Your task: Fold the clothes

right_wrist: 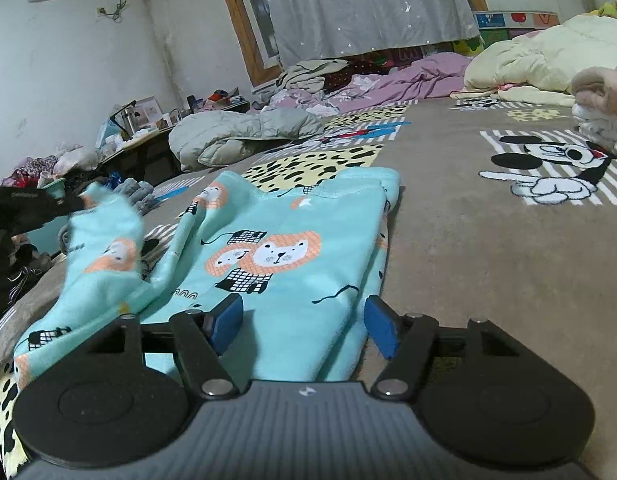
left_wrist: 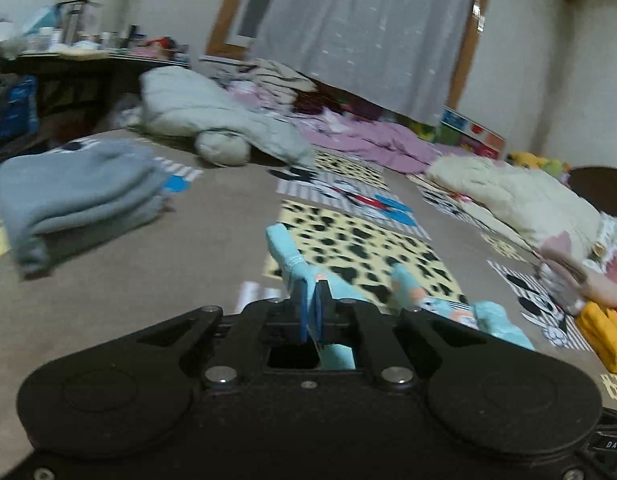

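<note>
The left tongs (left_wrist: pixel 313 300) are clamped shut on a sleeve of the turquoise lion-print garment (right_wrist: pixel 276 248), lifting it above the patterned bed blanket (right_wrist: pixel 488 248). The right tongs (right_wrist: pixel 304 322) hover low and level over the garment's near hem, pads (right_wrist: pixel 382 326) wide apart, holding nothing.

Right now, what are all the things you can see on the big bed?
Teal lion top: one, teal with orange lions, lying in front, one sleeve lifted.
Folded grey clothes: one stack, blue-grey, far left.
Grey padded jacket: one, pale grey, at the back.
Purple bedding: one heap, lilac, below the curtain.
Cream quilt: one, cream, back right.
Cartoon blanket: one, brown with patches, underneath everything.
Left tongs: shut on the sleeve.
Right tongs: open over the hem.
</note>
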